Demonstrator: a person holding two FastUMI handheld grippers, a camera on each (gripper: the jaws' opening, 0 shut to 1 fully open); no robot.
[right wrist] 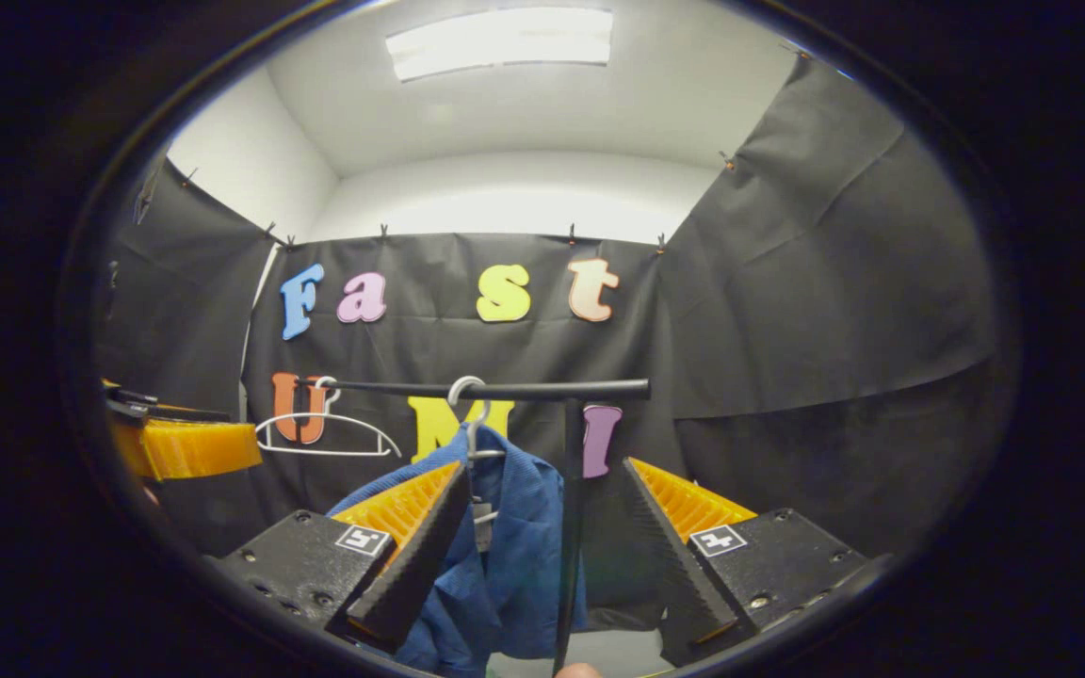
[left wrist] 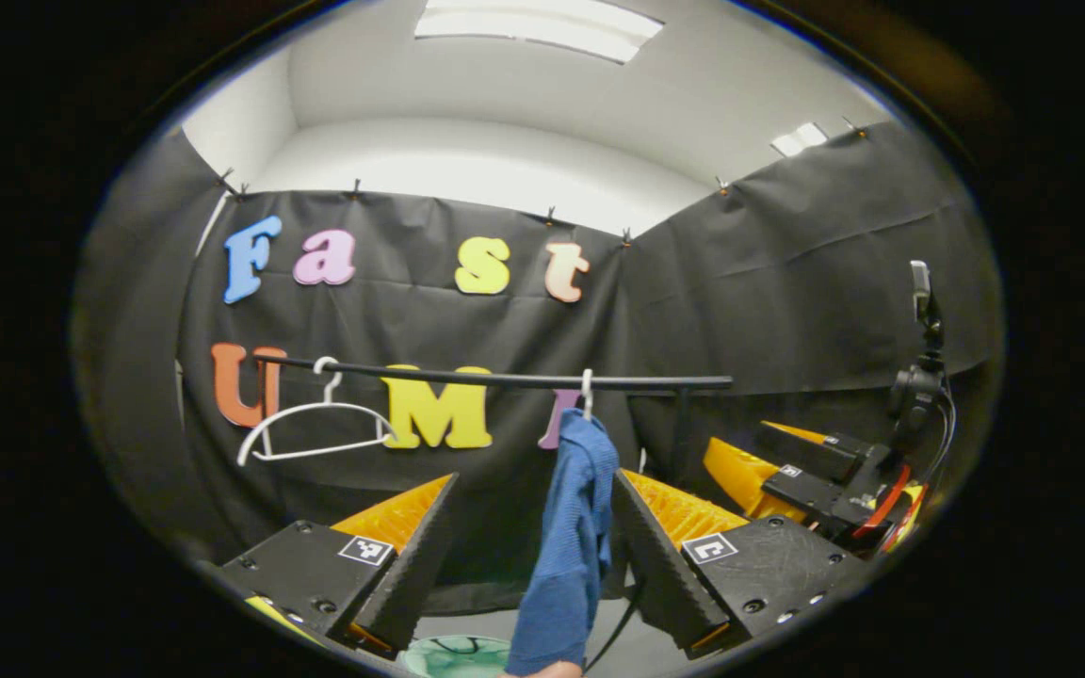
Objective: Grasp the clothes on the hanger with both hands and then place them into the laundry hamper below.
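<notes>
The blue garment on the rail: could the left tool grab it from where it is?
Probably yes: the blue garment hangs between the open left tool's fingers, with nothing in between.

Open air lies before the black rail (right wrist: 477,388); its upright post (right wrist: 571,527) stands just right of the hanging blue garment (right wrist: 505,556); an empty white hanger (left wrist: 316,428) occupies the rail's left end.

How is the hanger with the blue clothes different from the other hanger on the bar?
The empty white hanger carries nothing, so its whole frame shows; the hanger with the blue garment is mostly covered, with little more than its hook showing. In the left gripper view the empty hanger hangs near the left end of the black rail, tilted, and the loaded hanger hangs further right, near the rail's post. Both hook over the same rail.
</notes>
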